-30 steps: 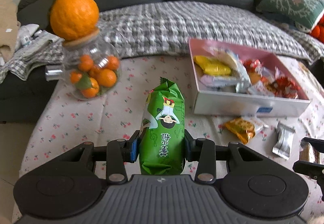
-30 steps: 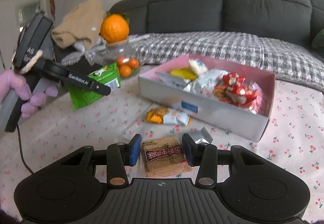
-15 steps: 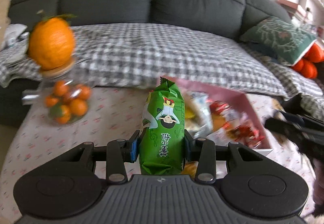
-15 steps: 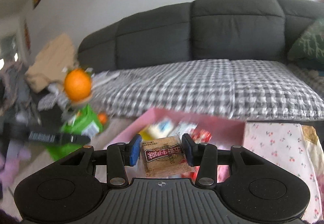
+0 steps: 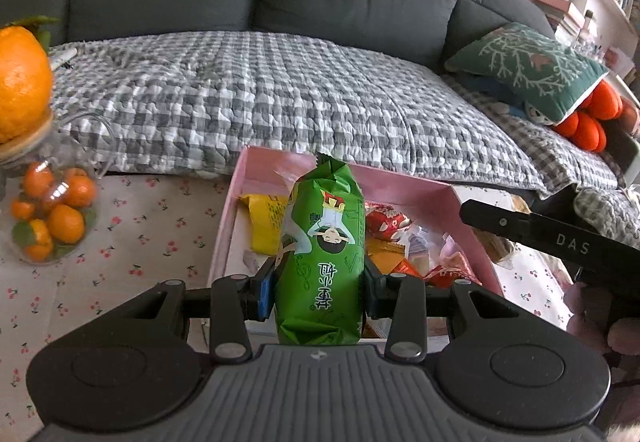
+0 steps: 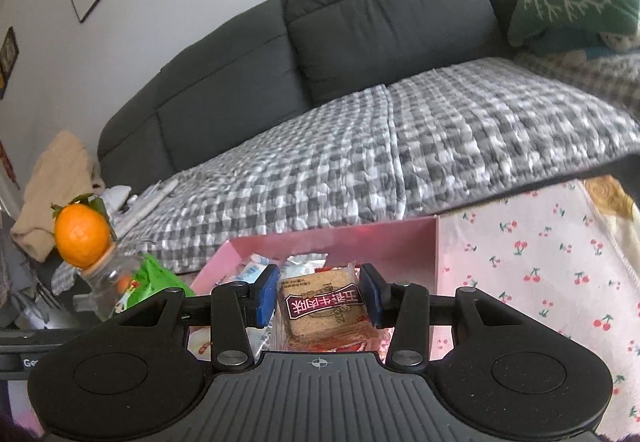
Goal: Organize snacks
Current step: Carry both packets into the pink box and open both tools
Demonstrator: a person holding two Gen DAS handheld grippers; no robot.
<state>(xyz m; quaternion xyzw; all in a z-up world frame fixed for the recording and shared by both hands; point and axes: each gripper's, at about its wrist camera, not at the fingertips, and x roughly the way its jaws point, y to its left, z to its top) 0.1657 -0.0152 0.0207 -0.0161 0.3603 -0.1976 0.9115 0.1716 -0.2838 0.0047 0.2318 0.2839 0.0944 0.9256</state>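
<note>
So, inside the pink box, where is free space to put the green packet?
The pink cardboard box shows bare floor near its left wall, below the yellow packet. Its right half is crowded with red wrappers. The green snack packet hangs over the middle.

glossy green wrapper (image 5: 322, 254), quilted cloth blanket (image 5: 260, 94).

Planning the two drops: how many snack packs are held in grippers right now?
2. The green snack bag is clamped in the left gripper; the brown cracker pack is between the right gripper fingers. Both are over the pink box.
</note>
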